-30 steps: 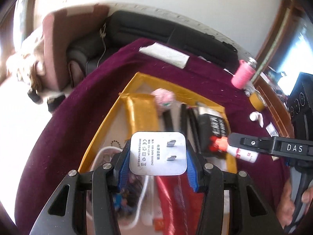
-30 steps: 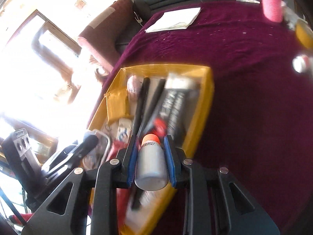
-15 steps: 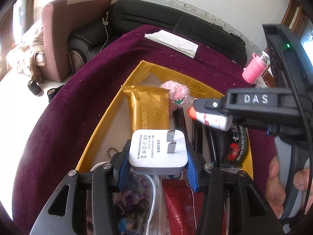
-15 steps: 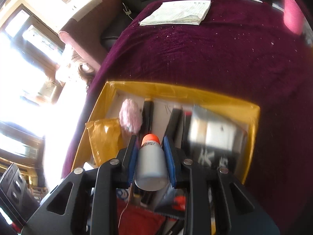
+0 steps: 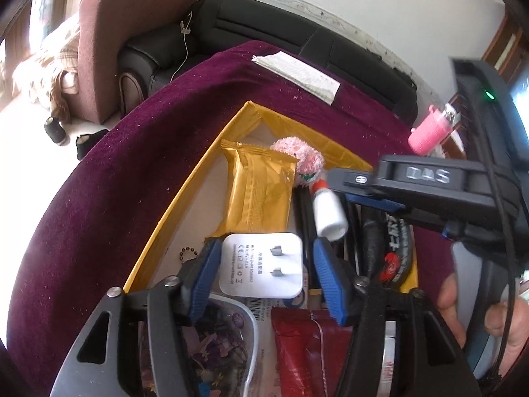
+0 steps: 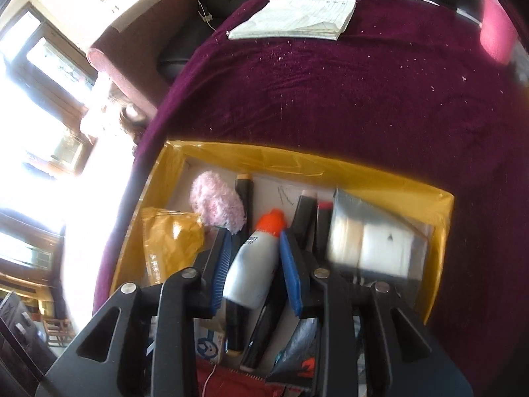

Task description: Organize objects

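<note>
Left gripper (image 5: 264, 264) stands open over the near half of the yellow box (image 5: 198, 178), with a white plug (image 5: 263, 271) between its blue pads (image 5: 203, 274); a gap shows on each side of the plug, so the pads do not clamp it. The plug appears to rest on the box contents, above a clear tub (image 5: 228, 337) and a red packet (image 5: 304, 347). Right gripper (image 6: 254, 258) likewise stands with its jaws spread round a small white bottle (image 6: 253, 264) with an orange cap; the bottle lies tilted, cap toward the far wall, across two black pens (image 6: 244, 198). Whether one pad touches the bottle cannot be told.

Inside the box, from left to right at the far end: a gold pouch (image 5: 261, 192), a pink pompom (image 6: 216, 206), the pens, and a dark sachet (image 6: 370, 238), blurred in the right view. A notepad (image 6: 294, 20) and a pink roll (image 5: 428, 134) lie apart on the purple cloth (image 6: 330, 99), outside the box.

Step in hand, by judgement: release of both items into the box. The next move calls for each gripper to lift straight back, jaws kept wide, so that neither pad drags the plug or rolls the bottle. Remaining loose items on the cloth would then be candidates for collection.
</note>
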